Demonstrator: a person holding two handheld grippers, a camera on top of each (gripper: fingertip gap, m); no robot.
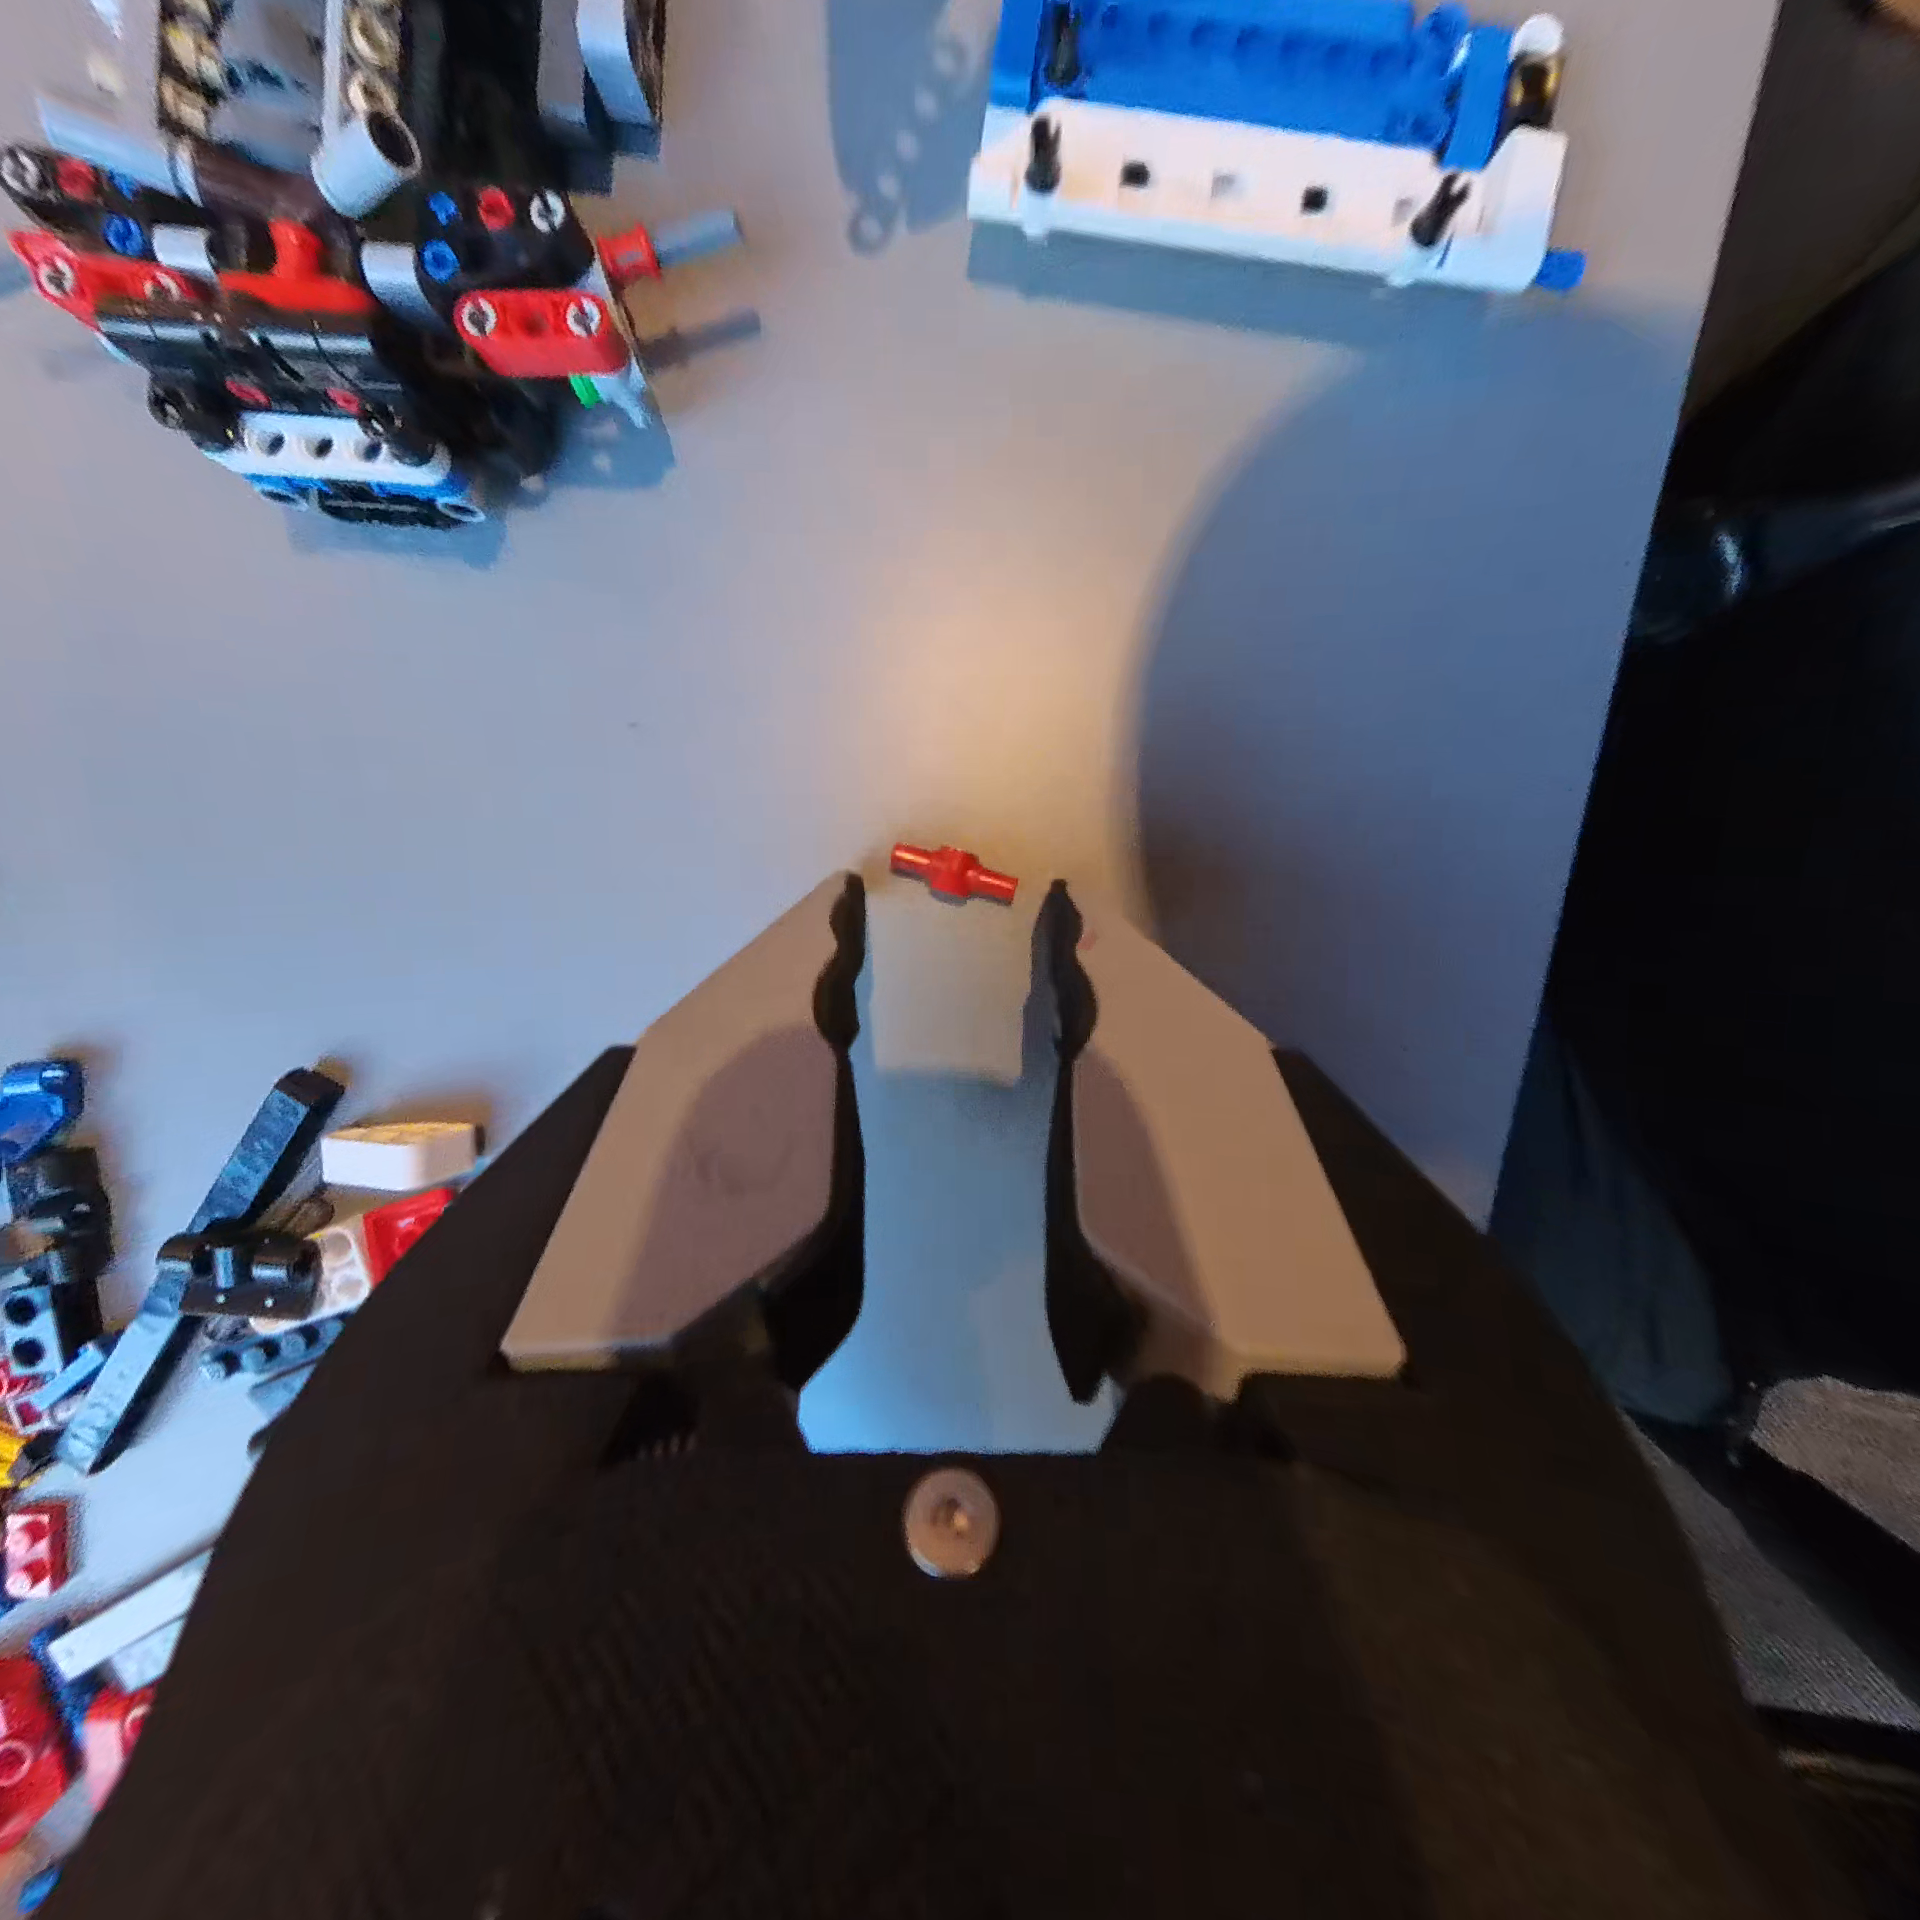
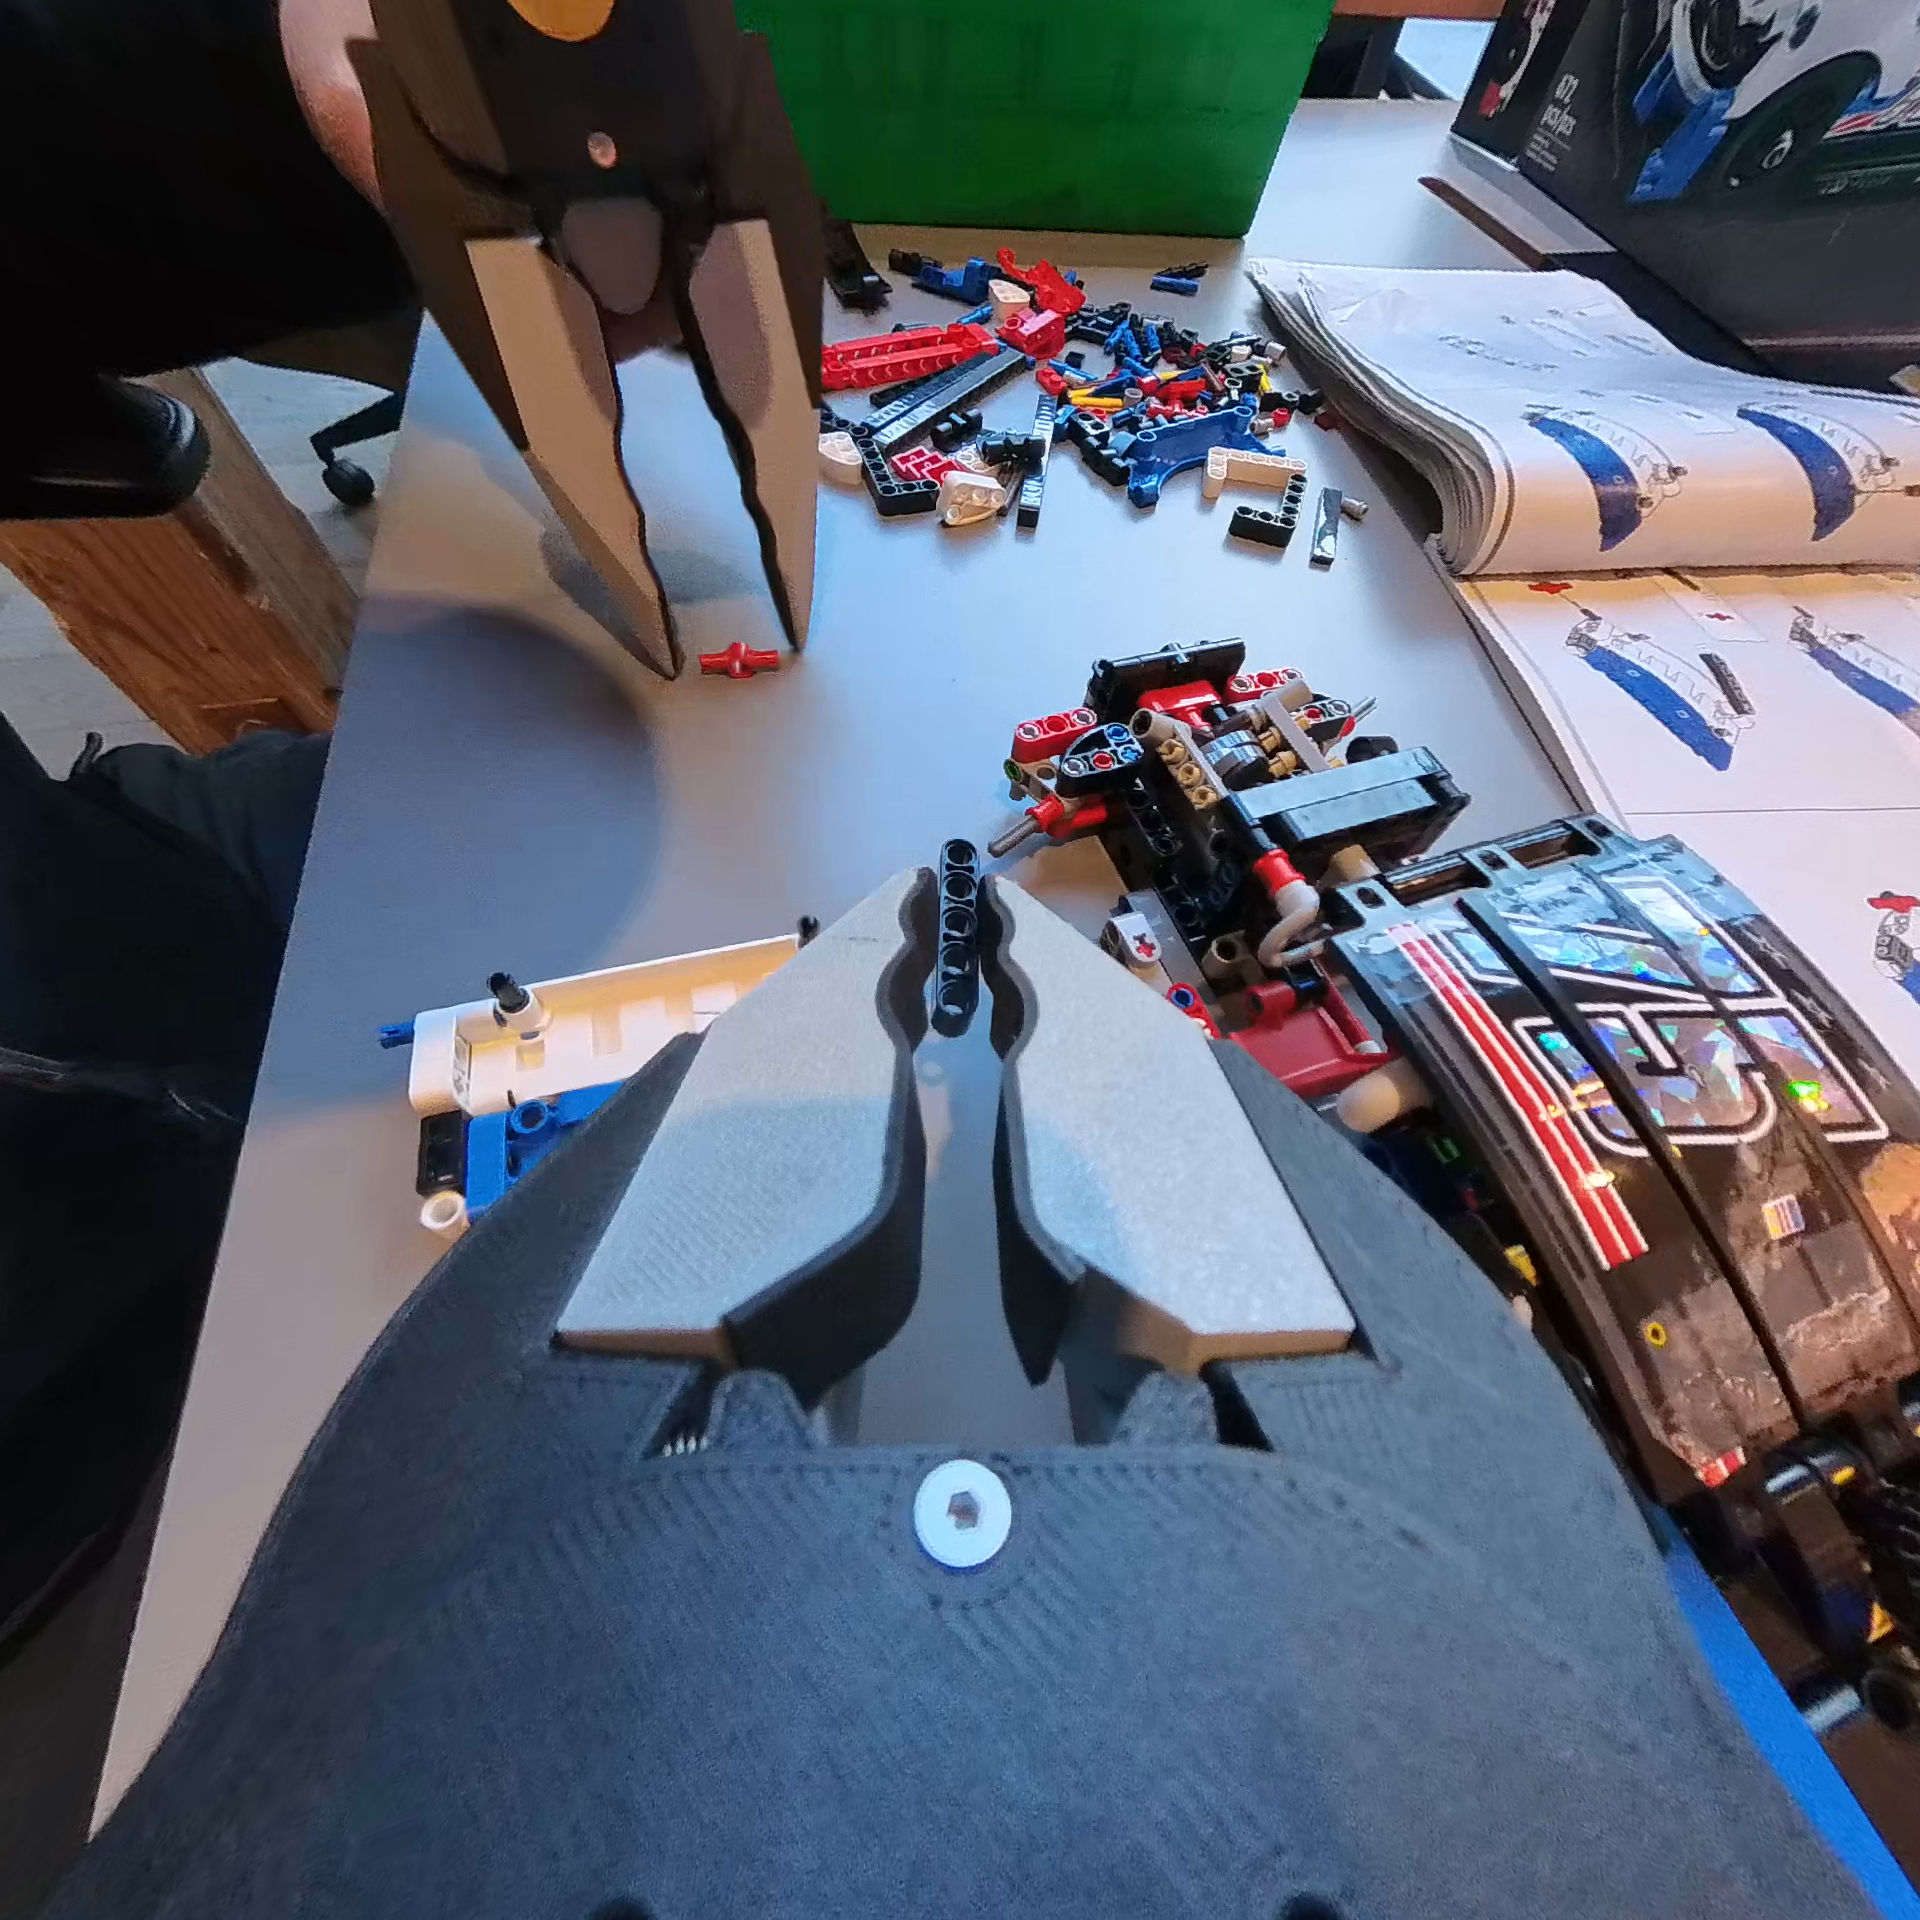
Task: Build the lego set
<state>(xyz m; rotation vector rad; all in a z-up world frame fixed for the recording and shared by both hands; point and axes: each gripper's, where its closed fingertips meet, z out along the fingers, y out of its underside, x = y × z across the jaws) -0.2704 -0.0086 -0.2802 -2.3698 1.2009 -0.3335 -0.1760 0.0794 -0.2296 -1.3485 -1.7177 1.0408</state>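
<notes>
The right gripper (image 2: 958, 896) is nearest in the right wrist view, its grey fingers pinching a short black holed beam (image 2: 957, 935) that stands on end between the tips, above the grey tabletop (image 2: 499, 831). Just left of and below it lies a white and blue sub-assembly (image 2: 540, 1039), flat on the tabletop; the left wrist view shows it at the far right (image 1: 1268, 177). To the right sits the black car body (image 2: 1621, 1091) with red stripes and shiny sticker panels, and just beyond it the open chassis section (image 2: 1226, 769) of black, red and tan parts, which appears at the far left of the left wrist view (image 1: 312, 291).

Farther off, the left gripper (image 2: 736, 649) points straight down with its tips spread, standing on either side of a small red connector pin (image 2: 738, 659) that lies on the tabletop; the pin is not gripped. In the left wrist view the pin (image 1: 953, 871) lies just past the open tips (image 1: 953, 888).

Beyond that is a heap of loose pieces (image 2: 1081, 395), with the open instruction booklet (image 2: 1621, 488) to its right. A green bin (image 2: 1029, 114) and the set's box (image 2: 1704, 145) stand at the far edge.
</notes>
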